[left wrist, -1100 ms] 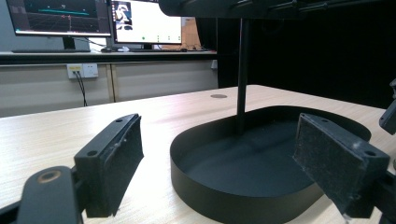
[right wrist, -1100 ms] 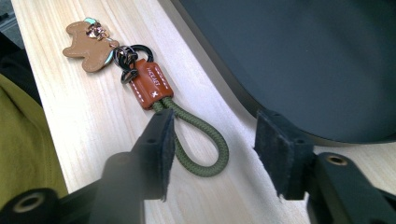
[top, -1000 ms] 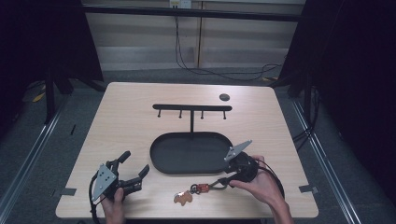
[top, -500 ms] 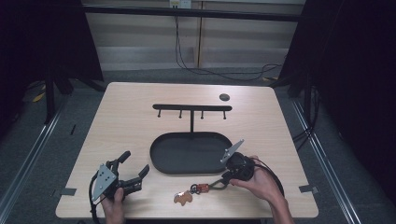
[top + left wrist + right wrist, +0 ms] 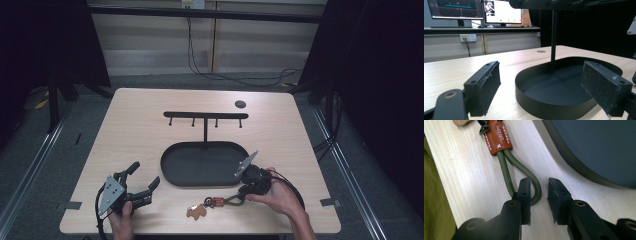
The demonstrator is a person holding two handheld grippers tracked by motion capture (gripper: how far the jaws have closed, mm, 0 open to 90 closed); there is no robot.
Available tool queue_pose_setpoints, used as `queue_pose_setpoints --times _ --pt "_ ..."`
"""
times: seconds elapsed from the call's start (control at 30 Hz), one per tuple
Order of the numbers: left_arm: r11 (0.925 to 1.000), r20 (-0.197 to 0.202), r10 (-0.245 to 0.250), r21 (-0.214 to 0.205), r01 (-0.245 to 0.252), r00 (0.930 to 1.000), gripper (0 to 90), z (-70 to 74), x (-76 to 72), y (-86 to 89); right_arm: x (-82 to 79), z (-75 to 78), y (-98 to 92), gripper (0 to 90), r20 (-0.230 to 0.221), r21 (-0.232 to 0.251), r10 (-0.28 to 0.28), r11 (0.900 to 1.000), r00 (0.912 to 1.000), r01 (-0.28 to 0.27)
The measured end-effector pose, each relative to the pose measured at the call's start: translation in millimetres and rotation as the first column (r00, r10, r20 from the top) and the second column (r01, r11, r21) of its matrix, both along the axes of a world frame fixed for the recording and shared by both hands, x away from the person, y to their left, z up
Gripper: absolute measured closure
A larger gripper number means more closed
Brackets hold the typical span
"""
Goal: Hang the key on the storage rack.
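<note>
A key ring lies near the table's front edge, made up of a green cord loop [image 5: 231,200] [image 5: 507,167], a red-brown leather tag [image 5: 216,202] [image 5: 497,137] and a tan charm [image 5: 196,211]. My right gripper [image 5: 241,194] [image 5: 540,181] is low over the loop's end. Its left jaw lies over the bend of the cord and its right jaw stands clear of it. The jaws narrowed and have just been opening a little; bare wood shows between them, so the gripper is open. My left gripper [image 5: 145,174] [image 5: 540,72] rests open at the front left, facing the black oval tray [image 5: 165,172] [image 5: 536,102].
From the tray's far side rises a black post that carries a bar with hooks [image 5: 205,115]. A small dark disc [image 5: 240,104] lies at the back right. The tray's rim [image 5: 564,147] runs close beside the right gripper. Monitors stand behind the table in the left gripper view.
The right gripper has shifted slightly left, toward the cord loop. The left gripper and the key ring have stayed where they were.
</note>
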State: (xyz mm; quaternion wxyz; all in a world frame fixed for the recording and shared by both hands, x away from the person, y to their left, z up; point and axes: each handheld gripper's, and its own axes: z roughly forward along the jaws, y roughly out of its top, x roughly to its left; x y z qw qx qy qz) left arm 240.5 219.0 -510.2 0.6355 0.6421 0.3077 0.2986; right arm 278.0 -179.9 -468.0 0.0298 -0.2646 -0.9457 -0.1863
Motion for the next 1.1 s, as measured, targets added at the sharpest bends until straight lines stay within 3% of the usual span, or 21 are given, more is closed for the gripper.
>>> queue_pose_setpoints --times 0.33,0.57,0.83,1.1 --pt "1.0 0.0 0.0 0.0 0.0 1.0 15.5 0.0 0.0 0.0 2.2 -0.5 7.1 75.9 -0.007 -0.029 0.041 0.9987 0.9991 -0.041" --pt "1.0 -0.002 0.0 -0.002 0.0 1.0 15.5 -0.1 -0.2 -0.1 4.5 0.8 15.6 78.0 -0.007 -0.078 0.072 0.9943 0.9973 -0.073" --pt "1.0 -0.003 -0.001 -0.002 0.001 1.0 15.5 -0.1 -0.2 -0.2 2.4 0.3 14.8 77.4 -0.007 -0.088 0.086 0.9924 0.9963 -0.086" --pt "1.0 -0.002 -0.001 0.002 0.001 1.0 15.5 0.0 -0.2 0.2 -0.9 0.4 16.3 83.4 0.013 -0.094 0.104 0.9903 0.9945 -0.102"
